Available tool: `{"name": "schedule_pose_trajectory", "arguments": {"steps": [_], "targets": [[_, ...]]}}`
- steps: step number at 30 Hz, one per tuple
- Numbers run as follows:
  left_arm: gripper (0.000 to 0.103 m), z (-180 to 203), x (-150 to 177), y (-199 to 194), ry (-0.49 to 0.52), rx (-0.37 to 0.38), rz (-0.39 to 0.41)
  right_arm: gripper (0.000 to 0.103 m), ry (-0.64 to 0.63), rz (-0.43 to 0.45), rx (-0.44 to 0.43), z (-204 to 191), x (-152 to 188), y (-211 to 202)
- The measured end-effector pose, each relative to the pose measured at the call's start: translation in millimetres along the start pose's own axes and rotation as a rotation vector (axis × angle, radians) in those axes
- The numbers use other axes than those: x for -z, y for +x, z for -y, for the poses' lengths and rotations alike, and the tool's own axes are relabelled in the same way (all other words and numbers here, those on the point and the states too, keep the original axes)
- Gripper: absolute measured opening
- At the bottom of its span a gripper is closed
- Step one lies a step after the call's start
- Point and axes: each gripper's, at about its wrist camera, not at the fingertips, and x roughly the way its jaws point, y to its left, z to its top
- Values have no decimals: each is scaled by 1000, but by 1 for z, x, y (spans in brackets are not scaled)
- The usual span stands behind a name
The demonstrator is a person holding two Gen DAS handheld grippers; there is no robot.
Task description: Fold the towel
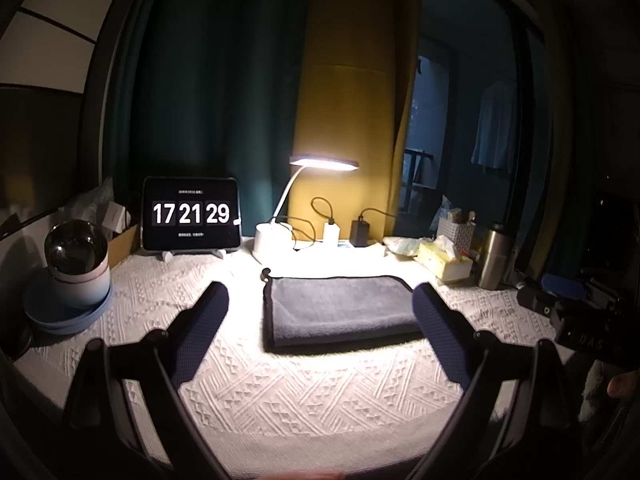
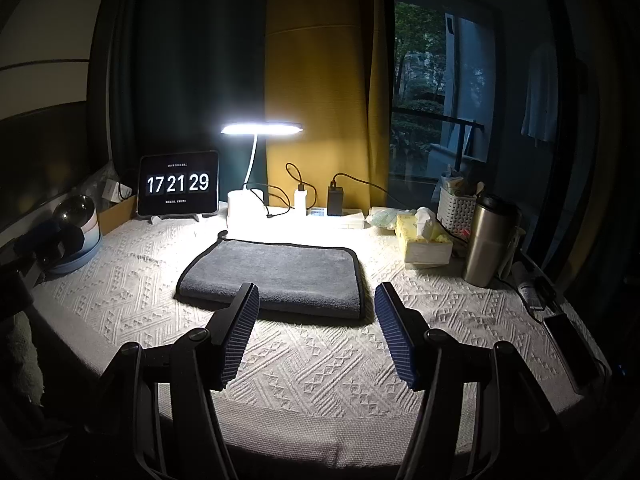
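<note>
A grey towel (image 1: pixel 340 308) with black trim lies folded flat on the white textured tablecloth (image 1: pixel 300 392), under the lamp; it also shows in the right wrist view (image 2: pixel 276 272). My left gripper (image 1: pixel 320 300) is open and empty, held above the cloth just in front of the towel, which shows between its fingers. My right gripper (image 2: pixel 316 296) is open and empty, just in front of the towel's near right corner. The right gripper's body shows at the far right of the left wrist view (image 1: pixel 576 308).
A tablet clock (image 1: pixel 191 214) and a lit desk lamp (image 1: pixel 324 163) stand at the back. A humidifier on a blue plate (image 1: pixel 76 268) is at the left. A tissue box (image 2: pixel 424 240), steel flask (image 2: pixel 490 240), white basket (image 2: pixel 456 208) and phone (image 2: pixel 570 344) are at the right.
</note>
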Motion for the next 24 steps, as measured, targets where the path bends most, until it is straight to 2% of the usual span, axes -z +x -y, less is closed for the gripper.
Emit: {"name": "schedule_pose_trajectory", "arguments": {"steps": [24], "targets": [[94, 0, 1, 0, -4, -2, -1, 64, -4, -1, 0, -2, 0, 0]]}}
